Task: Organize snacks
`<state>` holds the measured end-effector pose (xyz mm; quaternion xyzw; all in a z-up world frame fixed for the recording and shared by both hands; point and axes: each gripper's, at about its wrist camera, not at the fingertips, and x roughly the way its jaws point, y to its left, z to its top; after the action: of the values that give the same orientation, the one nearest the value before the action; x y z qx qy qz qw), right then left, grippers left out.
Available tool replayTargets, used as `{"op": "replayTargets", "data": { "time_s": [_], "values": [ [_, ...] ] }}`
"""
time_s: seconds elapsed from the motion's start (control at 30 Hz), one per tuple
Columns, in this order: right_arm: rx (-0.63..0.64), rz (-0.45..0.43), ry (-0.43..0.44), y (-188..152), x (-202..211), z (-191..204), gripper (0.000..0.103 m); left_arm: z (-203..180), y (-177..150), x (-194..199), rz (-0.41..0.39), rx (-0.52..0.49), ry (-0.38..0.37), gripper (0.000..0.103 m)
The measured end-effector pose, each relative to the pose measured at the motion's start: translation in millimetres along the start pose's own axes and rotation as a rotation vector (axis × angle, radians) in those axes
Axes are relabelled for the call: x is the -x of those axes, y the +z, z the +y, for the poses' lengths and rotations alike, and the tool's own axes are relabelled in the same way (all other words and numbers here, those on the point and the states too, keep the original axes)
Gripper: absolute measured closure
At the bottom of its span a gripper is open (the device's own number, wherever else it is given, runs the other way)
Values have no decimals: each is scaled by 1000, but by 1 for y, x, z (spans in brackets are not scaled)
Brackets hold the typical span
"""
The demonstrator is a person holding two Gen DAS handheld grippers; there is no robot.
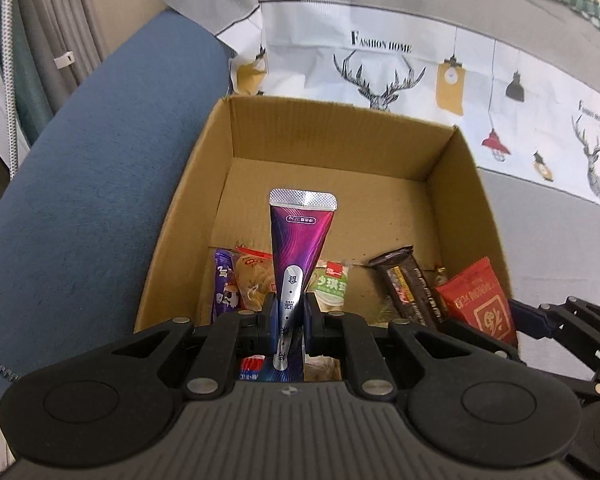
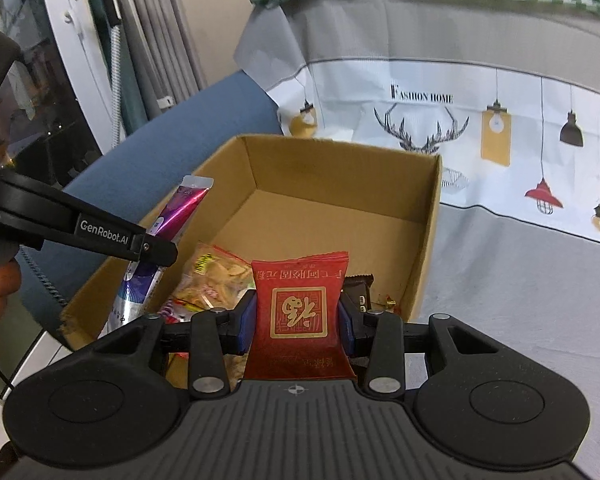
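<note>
The purple sachet (image 1: 300,248) is standing upright between my left gripper's (image 1: 290,312) fingers, which are pinching its lower half while its crimped silver end is pointing away over the cardboard box (image 1: 452,184). In the right wrist view the same sachet (image 2: 182,210) is leaning over the box's left wall. The red packet (image 2: 298,312) is sitting squarely between my right gripper's (image 2: 298,320) fingers, which are clamping it at its sides, above the box's near end. Inside the box, a dark bar (image 1: 410,288), a green-labelled packet (image 1: 332,286), a purple packet (image 1: 224,284) and a clear bag of yellow snacks (image 2: 212,276) are lying along the near side. The box is resting on a grey printed cloth (image 2: 500,240), beside a blue cushion (image 1: 100,180).
</note>
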<state>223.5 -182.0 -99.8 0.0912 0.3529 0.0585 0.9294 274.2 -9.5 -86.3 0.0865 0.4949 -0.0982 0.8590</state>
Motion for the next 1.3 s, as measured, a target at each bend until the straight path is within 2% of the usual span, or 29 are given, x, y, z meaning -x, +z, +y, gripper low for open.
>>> {"op": "replayTargets", "data": {
  "time_s": [0.17, 0.2, 0.23, 0.27, 0.3, 0.33, 0.4, 0.47, 0.63, 0.8, 1.03, 1.3],
  "values": [
    [-4, 20, -11, 3, -20, -6, 61, -1, 6, -20, 16, -13, 31, 88],
    [-4, 21, -14, 4, -22, -8, 61, 1, 7, -24, 13, -15, 42, 87],
    [-5, 20, -19, 5, -25, -8, 60, 1, 9, -26, 7, -13, 52, 78],
    [-7, 20, -24, 6, -28, -10, 59, 3, 10, -28, -4, -13, 60, 67],
    [-12, 18, -26, 8, -31, -11, 56, 3, 12, -29, -11, -19, 68, 32],
    [-22, 17, -27, 10, -33, -12, 39, 3, 12, -29, -21, -26, 84, 0],
    [-47, 19, -33, 13, -35, -12, 9, 4, 10, -20, -75, -33, 125, 0],
    [-58, -4, -46, 13, -29, -10, 9, 5, 5, -10, -92, -49, 128, 0],
    [-31, 31, -38, 3, -6, 2, 8, 6, -20, 13, -31, -20, 100, 0],
    [-7, 12, -67, -18, 42, 18, 5, -1, -59, 51, -11, -4, 75, 0],
    [11, -78, -110, -47, 110, 34, 1, -15, -107, 105, -85, -12, 95, 0],
    [74, -116, -113, -80, 155, 48, 1, -29, -142, 139, -135, 25, 111, 0]
  ]
}}
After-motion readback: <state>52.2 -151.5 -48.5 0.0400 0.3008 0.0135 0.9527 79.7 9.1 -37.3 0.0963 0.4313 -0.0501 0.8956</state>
